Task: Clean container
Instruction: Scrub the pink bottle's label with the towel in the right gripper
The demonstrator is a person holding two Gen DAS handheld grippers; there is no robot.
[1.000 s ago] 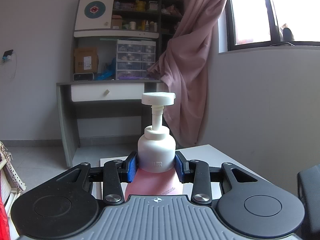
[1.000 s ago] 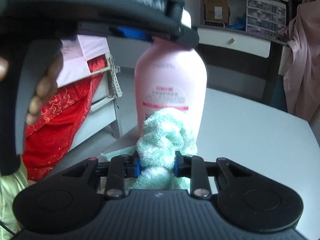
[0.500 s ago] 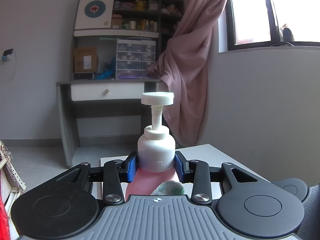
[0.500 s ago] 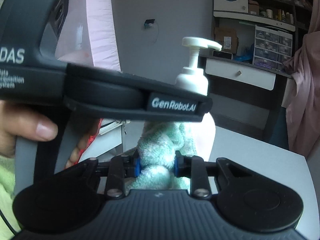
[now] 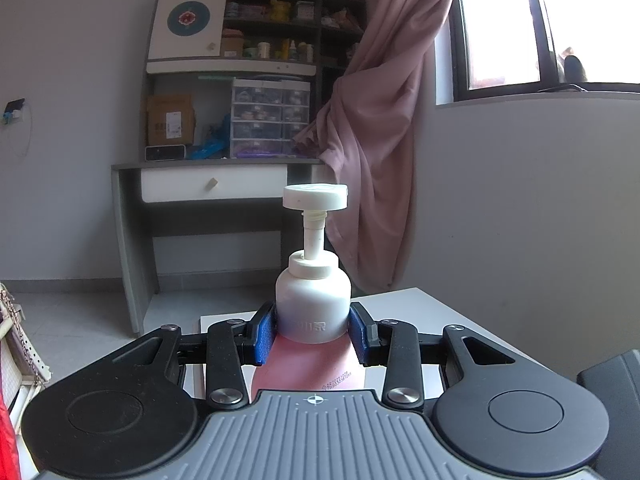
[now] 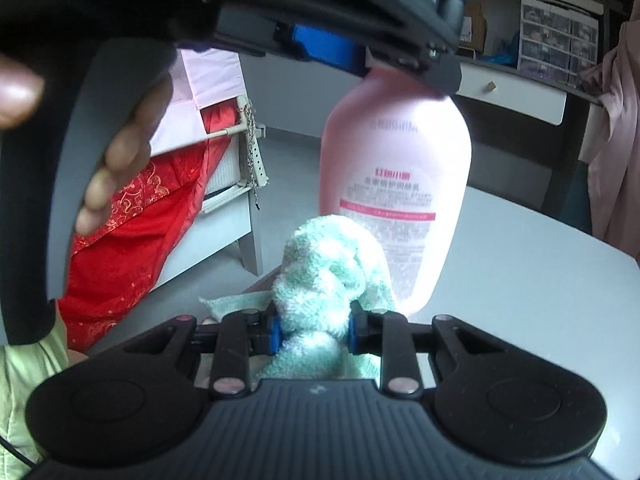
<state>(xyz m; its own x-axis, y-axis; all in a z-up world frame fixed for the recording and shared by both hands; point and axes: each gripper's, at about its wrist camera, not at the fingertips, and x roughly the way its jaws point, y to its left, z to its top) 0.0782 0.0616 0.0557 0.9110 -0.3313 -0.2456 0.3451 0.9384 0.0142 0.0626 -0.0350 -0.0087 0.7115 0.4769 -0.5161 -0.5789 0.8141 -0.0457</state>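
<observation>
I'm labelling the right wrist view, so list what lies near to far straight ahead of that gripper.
right gripper shut on the green towel → pink bottle standing on the white table, clamped at its top by the left gripper → desk with a white drawer → shelf of clear drawers.

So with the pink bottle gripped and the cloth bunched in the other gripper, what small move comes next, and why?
Probably slide the green cloth up the pink pump bottle. The right gripper is shut on the cloth at the bottle's lower front, the left gripper clamps its white collar, and the label area above looks unwiped.
</observation>
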